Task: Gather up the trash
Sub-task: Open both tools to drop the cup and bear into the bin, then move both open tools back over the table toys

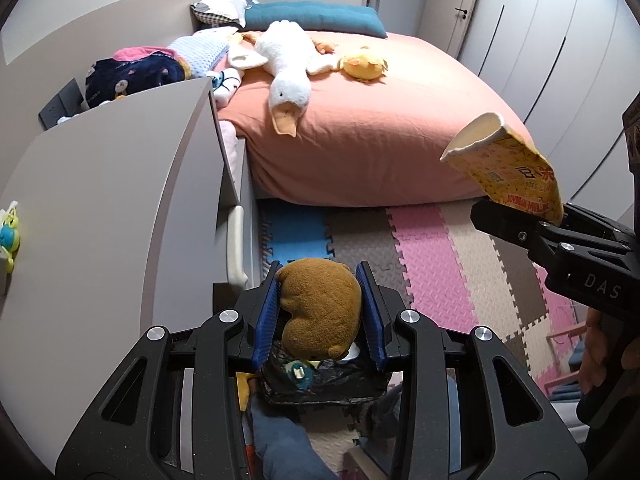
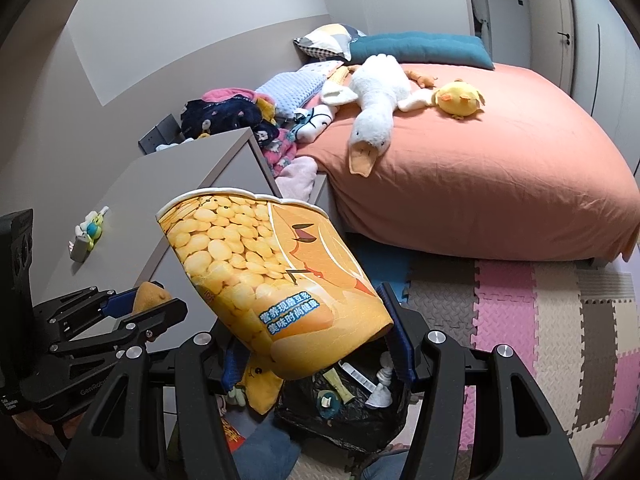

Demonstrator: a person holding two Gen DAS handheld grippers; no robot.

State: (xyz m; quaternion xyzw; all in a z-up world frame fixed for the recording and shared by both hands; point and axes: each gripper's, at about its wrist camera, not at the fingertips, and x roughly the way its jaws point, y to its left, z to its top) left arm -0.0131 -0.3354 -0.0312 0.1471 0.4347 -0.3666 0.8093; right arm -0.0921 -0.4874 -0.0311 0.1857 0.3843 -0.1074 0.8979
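Pinching a brown plush (image 1: 318, 312), the left gripper (image 1: 320, 312) hangs above the black-lined bin (image 2: 340, 424) of scraps; right gripper (image 2: 308, 340) clamps a crushed yellow cup (image 2: 272, 280).

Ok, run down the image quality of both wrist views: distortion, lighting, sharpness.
Left wrist view: strong fisheye bending, dark corners; the bed is evenly lit and sharp, while the brown plush toy in the left gripper is slightly soft. Right wrist view: the same curved edges; the yellow soybean milk cup in the right gripper is bright, its print readable; the black trash bag below sits in shadow.
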